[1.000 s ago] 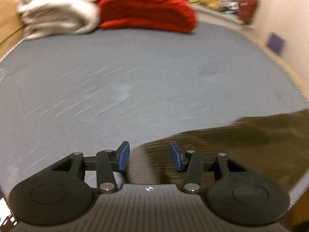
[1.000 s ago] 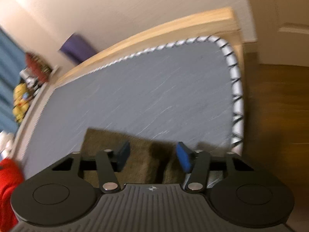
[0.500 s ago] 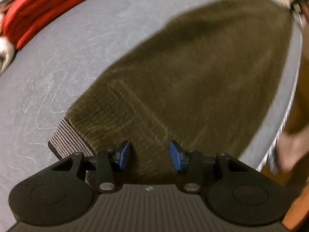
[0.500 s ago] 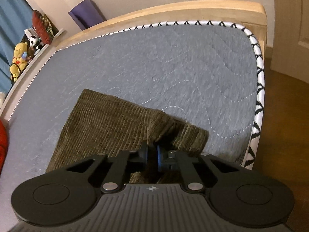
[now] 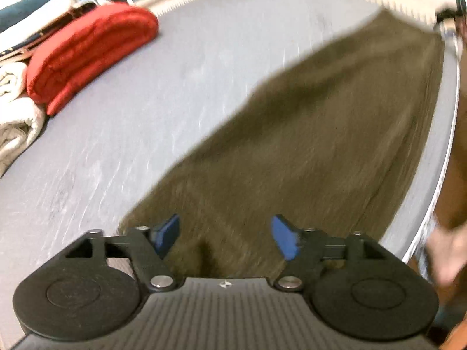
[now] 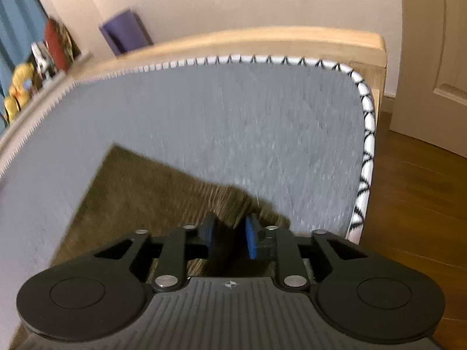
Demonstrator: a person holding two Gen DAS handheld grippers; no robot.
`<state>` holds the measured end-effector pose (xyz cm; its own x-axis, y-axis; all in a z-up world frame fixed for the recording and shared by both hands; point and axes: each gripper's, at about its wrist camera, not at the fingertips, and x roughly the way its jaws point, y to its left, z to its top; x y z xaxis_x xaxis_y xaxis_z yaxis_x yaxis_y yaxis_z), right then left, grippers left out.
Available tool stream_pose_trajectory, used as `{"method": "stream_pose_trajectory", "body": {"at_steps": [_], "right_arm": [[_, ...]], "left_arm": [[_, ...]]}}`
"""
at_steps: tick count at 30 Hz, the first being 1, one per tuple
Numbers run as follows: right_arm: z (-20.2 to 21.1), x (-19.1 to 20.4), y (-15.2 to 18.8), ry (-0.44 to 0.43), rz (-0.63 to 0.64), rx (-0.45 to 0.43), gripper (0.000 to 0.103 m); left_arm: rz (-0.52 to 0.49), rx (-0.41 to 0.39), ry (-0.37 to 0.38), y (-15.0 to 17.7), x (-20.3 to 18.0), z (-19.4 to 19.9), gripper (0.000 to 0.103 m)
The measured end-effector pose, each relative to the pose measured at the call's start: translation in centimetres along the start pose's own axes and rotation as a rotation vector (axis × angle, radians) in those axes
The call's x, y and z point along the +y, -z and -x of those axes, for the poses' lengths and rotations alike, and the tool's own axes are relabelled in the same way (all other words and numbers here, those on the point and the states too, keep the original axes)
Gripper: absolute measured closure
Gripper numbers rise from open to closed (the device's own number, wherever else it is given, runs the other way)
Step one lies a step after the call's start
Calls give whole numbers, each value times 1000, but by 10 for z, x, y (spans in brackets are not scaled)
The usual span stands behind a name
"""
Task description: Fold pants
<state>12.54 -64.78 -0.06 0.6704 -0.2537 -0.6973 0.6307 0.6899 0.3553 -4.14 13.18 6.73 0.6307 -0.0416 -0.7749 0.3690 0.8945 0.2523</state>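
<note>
Olive-brown corduroy pants (image 5: 321, 145) are lying flat on the grey quilted mattress of the bed (image 5: 146, 102), stretched along its near side edge, the one trimmed in white and black piping, with one end reaching toward the foot corner by the pale wooden bed frame (image 6: 262, 40). Left tool (image 5: 224, 239) is hovering over the nearer end of the pants; its blue pads (image 5: 284, 240) are standing wide apart, having just been opening, with cloth lying below the gap but no pad pressing on it. Right tool (image 6: 229, 237) is sitting over the other end of the pants (image 6: 146, 192), near the foot corner of the bed; its jaws have just been opening and are now standing at a narrow gap, blue pads (image 6: 251, 239) on either side of a dark fold of cloth. The view is blurred there, so I cannot tell for certain whether the pads are touching the fabric; they appear clear of it. A folded red blanket (image 5: 87, 55) is resting at the far side of the bed, touching a stack of cream-white bedding (image 5: 14, 116) beside it. A blurred part of the person (image 5: 443, 250) is showing past the near edge of the bed in the left wrist view. Wooden floor (image 6: 414, 198) and a pale door (image 6: 432, 58) are showing beyond the foot corner.
</note>
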Motion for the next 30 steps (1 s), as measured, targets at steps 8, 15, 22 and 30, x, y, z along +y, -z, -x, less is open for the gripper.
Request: {"method": "stream_pose_trajectory", "body": {"at_steps": [8,15,22,30], "right_arm": [[-5,-8,-1,-6,62,-69,38],[-8,-11,0,-69,84,-91,35],[-30,-30,5,-123,62,26,22],[-32,-28,9,-120,53,21,63]], "left_arm": [[119,-76,-74,-36,0,-13,22],[183,-99,-98,-40,7,-12,21],[160,-75,-107,-44,3,-20,21],[130,-76,-108,-47,-6,-28,21]]}}
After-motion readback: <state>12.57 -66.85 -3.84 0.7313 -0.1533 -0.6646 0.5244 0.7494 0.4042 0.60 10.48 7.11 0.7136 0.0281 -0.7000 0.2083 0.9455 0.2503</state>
